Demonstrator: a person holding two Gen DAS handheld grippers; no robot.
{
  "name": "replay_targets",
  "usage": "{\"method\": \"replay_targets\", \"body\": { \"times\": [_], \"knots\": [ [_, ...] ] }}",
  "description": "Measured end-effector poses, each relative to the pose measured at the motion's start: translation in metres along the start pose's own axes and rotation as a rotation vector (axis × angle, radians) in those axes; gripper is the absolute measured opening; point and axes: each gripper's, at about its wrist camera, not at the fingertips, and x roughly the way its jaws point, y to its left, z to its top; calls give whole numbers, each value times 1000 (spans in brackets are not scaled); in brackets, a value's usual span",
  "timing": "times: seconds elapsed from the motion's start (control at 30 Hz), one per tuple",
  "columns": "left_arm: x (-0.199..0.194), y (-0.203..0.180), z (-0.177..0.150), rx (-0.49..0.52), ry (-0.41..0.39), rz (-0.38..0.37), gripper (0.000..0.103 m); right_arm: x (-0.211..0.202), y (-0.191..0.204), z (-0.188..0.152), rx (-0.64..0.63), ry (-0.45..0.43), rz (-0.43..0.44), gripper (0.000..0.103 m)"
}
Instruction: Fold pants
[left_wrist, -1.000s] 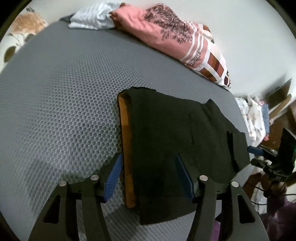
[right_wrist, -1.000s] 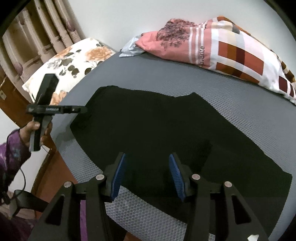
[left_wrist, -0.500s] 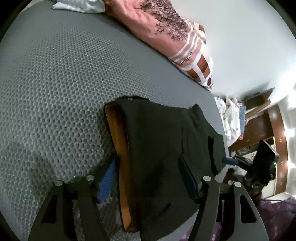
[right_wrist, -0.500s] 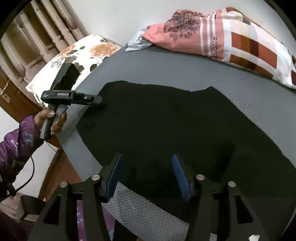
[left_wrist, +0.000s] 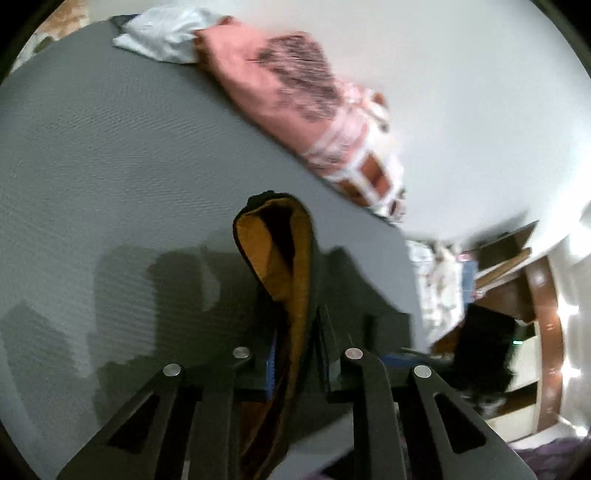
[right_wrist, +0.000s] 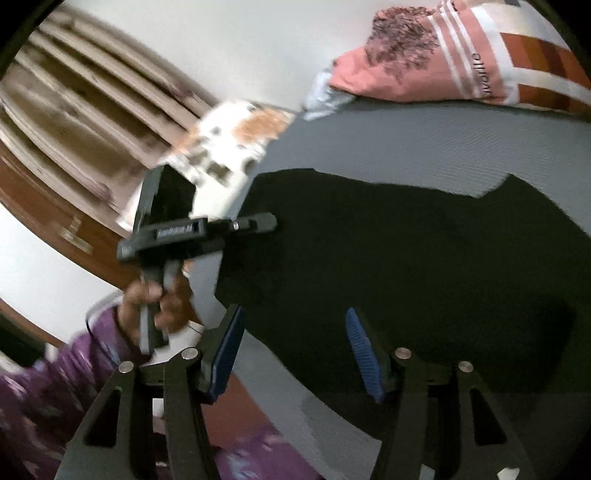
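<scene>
The black pants (right_wrist: 424, 266) were laid spread across the grey mattress (left_wrist: 110, 166), with one edge reaching the near side of the bed. In the left wrist view, the waistband end of the pants (left_wrist: 291, 280) was seen lifted off the mattress, its orange lining turned outward, and was clamped between the closed fingers of the left gripper (left_wrist: 295, 362). In the right wrist view, the left gripper (right_wrist: 258, 223) was seen at the far edge of the dark fabric, held by the left hand (right_wrist: 155, 306) in a purple sleeve. The right gripper (right_wrist: 295, 350) was held with its blue-padded fingers (right_wrist: 360, 350) spread apart above the near edge of the pants; no fabric was seen between them.

A pink patterned pillow (right_wrist: 461, 62) was lying at the head of the mattress against the white wall (left_wrist: 461, 110), with a pale blue-white cloth (left_wrist: 166, 33) just beside it. A floral pillow (right_wrist: 229, 147) was seen near the mattress corner, in front of brown curtains (right_wrist: 85, 110). Wooden furniture (left_wrist: 543, 314) and scattered light-coloured cloths (left_wrist: 439, 280) were seen beyond the far side of the bed, blurred. No containers could be made out in either view
</scene>
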Motion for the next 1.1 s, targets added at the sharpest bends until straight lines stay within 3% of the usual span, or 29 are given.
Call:
{"method": "replay_targets", "body": {
  "times": [0.13, 0.27, 0.3, 0.33, 0.4, 0.47, 0.53, 0.67, 0.77, 0.8, 0.83, 0.87, 0.97, 1.1],
  "knots": [
    [17, -68, -4, 57, 36, -63, 18, -23, -4, 1, 36, -83, 109, 56],
    [66, -135, -8, 99, 109, -155, 15, -75, -13, -5, 45, -205, 190, 60],
    [84, -153, -9, 97, 142, -215, 5, -86, -16, -6, 43, -223, 190, 63],
    [99, -167, -9, 108, 162, -209, 5, -100, -21, -9, 43, -246, 179, 72],
    [140, -194, -13, 149, 202, -215, 5, -134, -36, -20, 44, -306, 183, 72],
    [176, -203, -17, 125, 259, -236, 5, -161, -56, -30, 77, -345, 114, 76],
    [220, -210, -24, 134, 333, -230, 5, -173, -81, -38, 145, -343, 94, 76],
    [259, -218, -35, 192, 383, -197, 6, -185, -122, -59, 248, -335, 46, 76],
    [261, -218, -33, 127, 430, -266, 17, -181, -140, -68, 290, -327, 43, 76],
    [259, -218, -32, 119, 439, -283, 32, -179, -144, -69, 300, -321, 41, 76],
    [257, -222, -28, 142, 448, -263, 55, -174, -147, -69, 313, -305, 26, 76],
    [255, -224, -25, 165, 442, -238, 60, -168, -152, -68, 325, -285, 7, 76],
    [239, -233, -25, 240, 396, -207, 61, -156, -156, -62, 329, -266, 4, 76],
    [210, -217, -18, 190, 290, -212, 63, -154, -159, -56, 313, -254, -19, 76]
  ]
}}
